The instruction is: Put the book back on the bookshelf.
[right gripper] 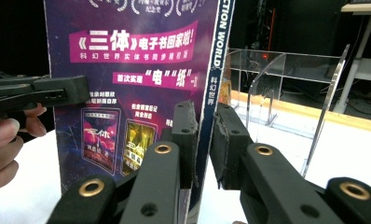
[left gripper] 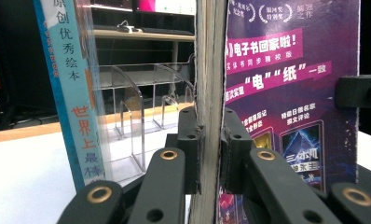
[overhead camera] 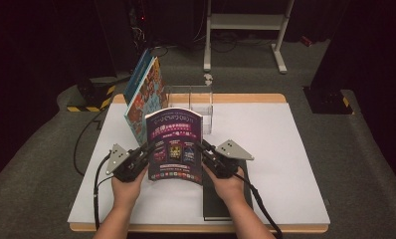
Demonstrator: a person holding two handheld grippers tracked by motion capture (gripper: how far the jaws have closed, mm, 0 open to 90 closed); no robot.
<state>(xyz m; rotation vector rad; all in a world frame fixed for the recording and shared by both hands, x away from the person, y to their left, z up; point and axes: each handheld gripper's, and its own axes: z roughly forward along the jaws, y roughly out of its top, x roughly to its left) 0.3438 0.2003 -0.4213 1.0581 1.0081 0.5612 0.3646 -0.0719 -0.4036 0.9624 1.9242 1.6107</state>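
Holding the purple magazine [overhead camera: 174,145] upright, left gripper [overhead camera: 145,150] and right gripper [overhead camera: 205,148] each clamp an edge; clear acrylic rack [overhead camera: 196,107] sits right behind.

**What stays out of sight**

At lower centre of the high view, the purple magazine [overhead camera: 174,144] covers part of the black book [overhead camera: 226,199] behind it. In both gripper views its top runs off the frame. The clear rack [overhead camera: 191,107] behind is partly masked.
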